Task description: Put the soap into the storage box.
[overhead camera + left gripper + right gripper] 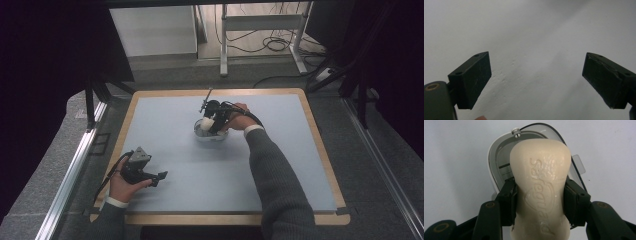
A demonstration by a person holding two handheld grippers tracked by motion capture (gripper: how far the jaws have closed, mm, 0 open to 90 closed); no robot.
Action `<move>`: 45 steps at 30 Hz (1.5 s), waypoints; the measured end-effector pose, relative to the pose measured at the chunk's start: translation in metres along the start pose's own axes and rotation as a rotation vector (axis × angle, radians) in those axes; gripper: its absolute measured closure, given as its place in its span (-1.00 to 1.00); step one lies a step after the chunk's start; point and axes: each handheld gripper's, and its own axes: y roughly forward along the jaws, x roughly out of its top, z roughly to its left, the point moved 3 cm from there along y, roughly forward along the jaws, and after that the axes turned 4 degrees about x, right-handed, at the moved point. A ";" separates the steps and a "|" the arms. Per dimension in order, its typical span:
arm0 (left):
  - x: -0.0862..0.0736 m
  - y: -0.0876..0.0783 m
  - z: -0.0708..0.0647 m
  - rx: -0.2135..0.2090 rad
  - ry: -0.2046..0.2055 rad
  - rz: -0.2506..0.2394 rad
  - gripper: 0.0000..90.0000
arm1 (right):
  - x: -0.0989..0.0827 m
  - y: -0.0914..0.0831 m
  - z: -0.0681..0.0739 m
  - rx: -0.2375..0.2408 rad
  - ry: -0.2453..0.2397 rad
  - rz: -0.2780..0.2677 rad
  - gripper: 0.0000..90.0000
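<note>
The soap bar point(540, 195) hides most of the soap dish point(492, 157) beneath it.

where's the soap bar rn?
Clamped in the right gripper, the soap bar hangs over the open soap dish, mid-table toward the far edge.

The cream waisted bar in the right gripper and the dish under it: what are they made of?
Cream embossed bar: looks like solid soap, waxy matte surface with pressed lettering. White oval dish with smoky see-through lid: probably moulded plastic, smooth and glossy, hinged by a small screw.

The high view is dim, dark at its side edges. Beyond the jaws, the mat point(536, 37) looks soft, evenly lit.
</note>
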 end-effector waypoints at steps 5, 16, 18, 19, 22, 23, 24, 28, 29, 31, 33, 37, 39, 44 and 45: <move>0.000 0.001 0.000 -0.001 0.000 0.001 -0.80 | 0.000 0.004 0.001 -0.007 -0.004 0.020 0.04; 0.000 0.000 0.000 0.001 0.002 0.002 -0.80 | -0.002 -0.010 0.001 -0.017 0.024 -0.038 -0.05; 0.000 0.001 0.000 0.001 0.002 0.002 -0.80 | -0.003 -0.014 0.002 -0.015 0.045 -0.059 -0.07; 0.000 0.001 0.000 0.001 0.003 0.004 -0.80 | -0.004 -0.015 0.002 -0.020 0.046 -0.061 -0.09; 0.000 0.002 -0.001 -0.002 0.005 0.008 -0.80 | -0.007 -0.022 0.002 -0.033 0.063 -0.090 -0.11; 0.000 0.002 -0.001 -0.003 0.005 0.007 -0.80 | -0.008 -0.024 0.003 -0.036 0.068 -0.100 -0.12; 0.000 0.003 -0.001 -0.002 0.007 0.009 -0.80 | -0.010 -0.027 0.003 -0.038 0.075 -0.111 -0.13; 0.000 0.003 -0.002 -0.003 0.006 0.008 -0.80 | -0.018 -0.038 0.006 -0.043 0.115 -0.162 -0.16; 0.000 0.003 -0.002 -0.002 0.006 0.007 -0.80 | -0.021 -0.040 0.007 -0.043 0.125 -0.173 -0.17; 0.000 0.003 -0.002 -0.003 0.006 0.006 -0.80 | -0.028 -0.044 0.010 -0.041 0.148 -0.188 -0.19; 0.000 0.002 -0.003 -0.004 0.004 0.006 -0.80 | -0.035 -0.046 0.014 -0.040 0.167 -0.213 -0.21; -0.001 0.001 -0.002 0.004 0.003 0.004 -0.80 | -0.055 -0.052 0.025 -0.057 0.217 -0.252 -0.24; -0.001 0.000 -0.002 0.007 0.004 0.003 -0.80 | -0.066 -0.056 0.031 -0.077 0.253 -0.265 -0.28; 0.000 -0.001 -0.001 0.011 -0.002 -0.005 -0.80 | -0.099 -0.060 0.047 -0.105 0.324 -0.336 -0.31; 0.000 -0.001 -0.001 0.012 -0.003 -0.007 -0.80 | -0.106 -0.061 0.050 -0.110 0.337 -0.349 -0.31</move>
